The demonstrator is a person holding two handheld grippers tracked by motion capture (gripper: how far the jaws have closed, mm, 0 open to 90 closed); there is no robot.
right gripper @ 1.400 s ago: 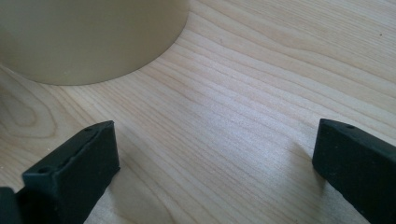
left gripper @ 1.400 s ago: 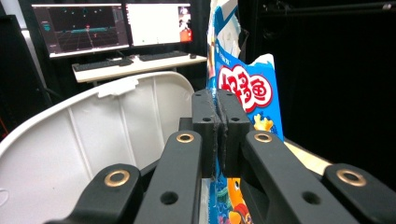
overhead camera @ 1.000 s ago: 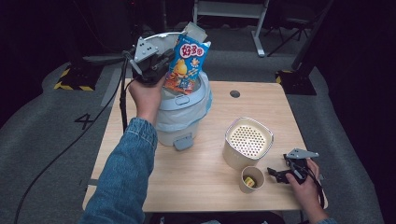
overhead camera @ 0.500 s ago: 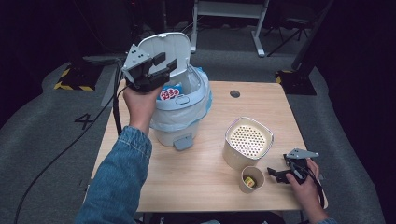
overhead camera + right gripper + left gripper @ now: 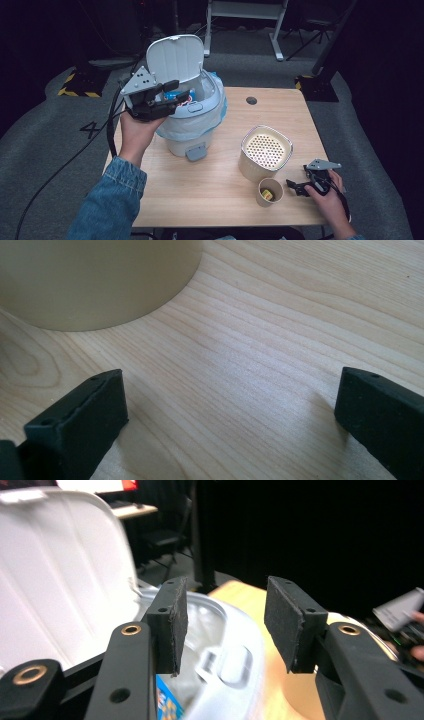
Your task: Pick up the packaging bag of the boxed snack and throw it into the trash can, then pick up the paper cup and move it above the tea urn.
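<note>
Black jaws of the left gripper (image 5: 172, 97) stand apart with nothing between them, held over the rim of the bin (image 5: 192, 122); its raised lid (image 5: 175, 57) stands just behind. A snack packet (image 5: 167, 705) with blue and yellow print lies inside the bin, its lettering too blurred to read. The right gripper (image 5: 300, 186) rests low on the table (image 5: 210, 200) at the near right, jaws spread wide and empty on bare wood. Just beside it is a paper cup (image 5: 269, 192) with something yellow inside, and behind that a cream container (image 5: 265, 152) with a perforated top. One bin, one cup, one container. Pale wood grain covers the table, which has a round hole (image 5: 251, 100) near its far edge. Grey carpet surrounds it, with a white "4" (image 5: 90, 130) marked on the left and yellow-black tape (image 5: 75, 91) beyond. The room behind is dark.
</note>
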